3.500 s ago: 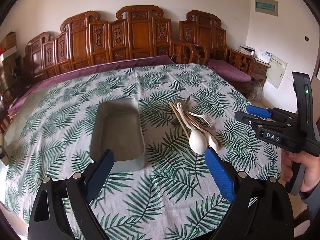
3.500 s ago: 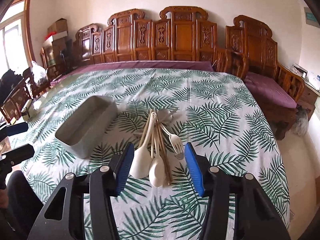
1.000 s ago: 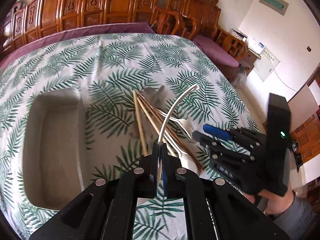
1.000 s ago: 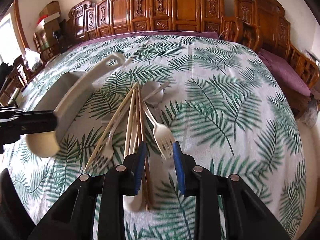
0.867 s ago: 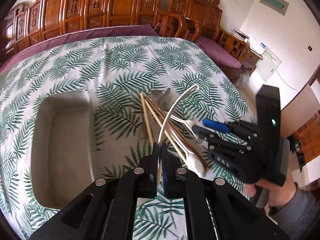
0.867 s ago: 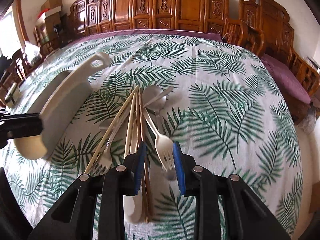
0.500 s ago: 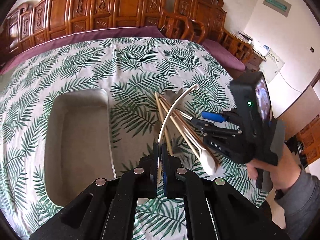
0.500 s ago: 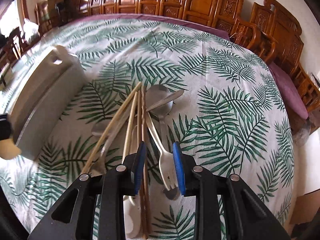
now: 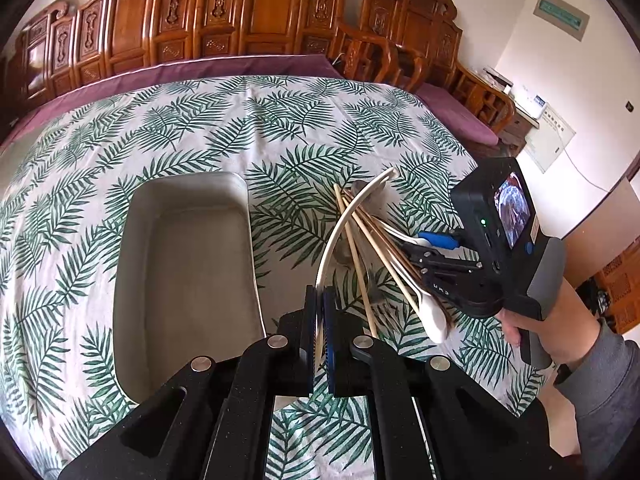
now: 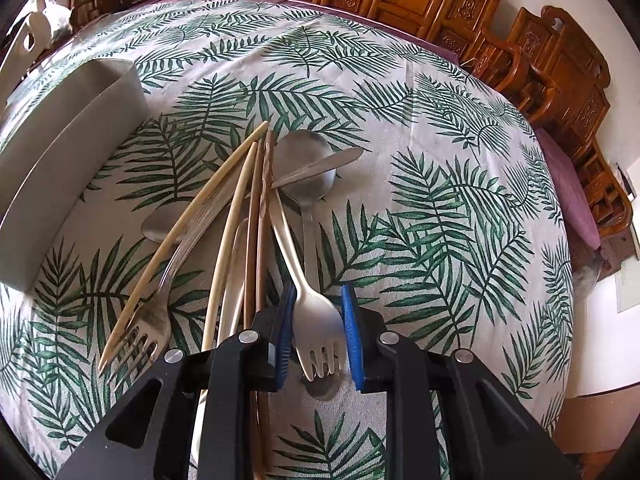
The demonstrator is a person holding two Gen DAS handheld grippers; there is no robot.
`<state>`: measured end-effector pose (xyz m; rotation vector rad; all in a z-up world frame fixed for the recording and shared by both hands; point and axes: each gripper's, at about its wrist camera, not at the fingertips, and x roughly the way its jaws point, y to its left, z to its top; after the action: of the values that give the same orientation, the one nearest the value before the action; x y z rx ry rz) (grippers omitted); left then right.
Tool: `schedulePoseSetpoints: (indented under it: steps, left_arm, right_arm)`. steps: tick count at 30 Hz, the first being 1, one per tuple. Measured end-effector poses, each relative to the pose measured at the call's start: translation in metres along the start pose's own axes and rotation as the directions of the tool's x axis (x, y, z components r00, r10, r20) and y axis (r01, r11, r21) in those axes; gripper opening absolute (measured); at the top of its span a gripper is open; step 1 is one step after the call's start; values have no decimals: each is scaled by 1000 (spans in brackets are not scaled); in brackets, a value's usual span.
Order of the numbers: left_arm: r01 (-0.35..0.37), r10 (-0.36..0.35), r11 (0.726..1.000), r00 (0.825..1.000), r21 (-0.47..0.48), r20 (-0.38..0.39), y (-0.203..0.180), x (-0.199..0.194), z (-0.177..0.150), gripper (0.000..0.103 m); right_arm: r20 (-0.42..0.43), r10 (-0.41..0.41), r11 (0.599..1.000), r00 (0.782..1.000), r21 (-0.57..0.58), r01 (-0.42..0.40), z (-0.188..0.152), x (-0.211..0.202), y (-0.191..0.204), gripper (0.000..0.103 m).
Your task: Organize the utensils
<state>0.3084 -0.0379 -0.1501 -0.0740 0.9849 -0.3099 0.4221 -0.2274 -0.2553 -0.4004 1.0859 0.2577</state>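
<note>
The left gripper [image 9: 319, 332], black with blue pads, has its jaws pressed tight on the thin curved cream plastic spoon [image 9: 340, 228], whose handle rises in an arc over the heap of utensils. To its left the long grey rectangular tray [image 9: 132, 264] stands on the white tablecloth with green palm leaves [image 9: 280, 120]. The right gripper [image 10: 316, 332] is low over the heap with its jaws narrowly spread on both sides of the cream plastic fork [image 10: 316, 320]; I cannot tell if the pads touch it. The fork lies on the cloth across a metal spoon [image 10: 306, 160], beside the pale wooden chopsticks [image 10: 224, 220] and a metal fork [image 10: 148, 328].
</note>
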Motion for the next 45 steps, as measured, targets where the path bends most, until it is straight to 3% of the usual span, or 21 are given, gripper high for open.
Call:
schedulePoseSetpoints:
  steps: [11,12,13,17,23,35,45]
  left_arm:
    - [-6,7,999,1000,-33,7,11,-5,-3,3]
    - [-6,7,999,1000,-34,7,12,-6,-4,3]
    - [-6,7,999,1000,-36,8,12,-7,-5,3]
    - [-8,9,999,1000,-38,14,13,-11,-6,3]
    - [-28,29,997,999,-67,17,29,-13,-3,3]
    - [-115,116,985,993,-130,3,74,-6,5,3]
    - [-131,136,979,991,-154,19,91,-11,4,3]
  right_arm:
    - [-7,-19,1000,1000,20,19,-9,-42,-18,20]
    - [-4,-22,1000,1000,18,22,-10,-47,-19,7]
    - [-7,-20,1000,1000,16,20,-12,-51,-19,4]
    - [-3,-30,999,1000,14,30,-16,-64,-22,4]
    - [23,20,998,1000,51,-21,-19,-83,-22,4]
    - [57,141,986,988,77,-145,-5,-90,29,4]
    - [75,203,974,976,84,-209,15,-90,75,4]
